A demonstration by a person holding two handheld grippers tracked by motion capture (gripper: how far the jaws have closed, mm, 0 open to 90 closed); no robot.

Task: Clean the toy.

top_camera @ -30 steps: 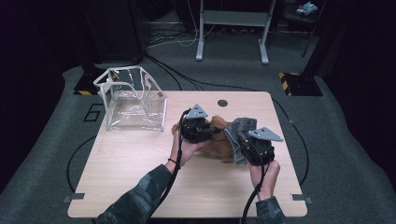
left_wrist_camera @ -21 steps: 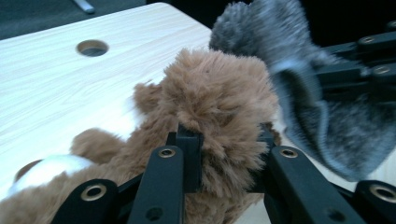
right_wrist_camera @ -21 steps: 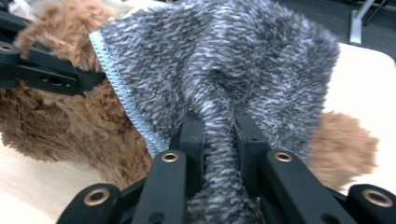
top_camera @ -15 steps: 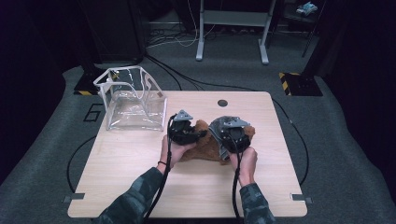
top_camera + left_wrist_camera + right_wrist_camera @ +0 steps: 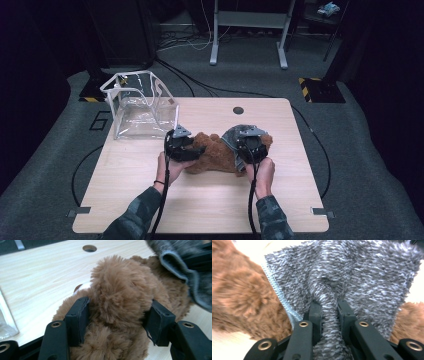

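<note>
A brown plush bear (image 5: pixel 215 157) lies on the wooden table (image 5: pixel 200 210) between my two grippers. My left gripper (image 5: pixel 192 151) sits at the bear's left side. In the left gripper view its jaws (image 5: pixel 120 317) have just been opening and stand on both sides of a furry limb of the bear (image 5: pixel 120 290) without squeezing it. My right gripper (image 5: pixel 250 146) is shut on a bunched fold of a grey knitted garment (image 5: pixel 232 136) that drapes over the bear's right part. The right gripper view shows that grey fold (image 5: pixel 352 270) pinched between the jaws (image 5: pixel 329 312), with brown fur (image 5: pixel 242 295) at the left.
A clear plastic box (image 5: pixel 142 102) stands open at the table's back left corner. A round cable hole (image 5: pixel 238 110) lies in the tabletop behind the bear. Bare wood stretches in front of my hands. Metal desk legs (image 5: pixel 215 50) stand on the floor beyond.
Both hands have shifted left and sunk toward the table with the bear. The right hand has since held still. The left gripper's jaws have spread wider around the bear's limb.
</note>
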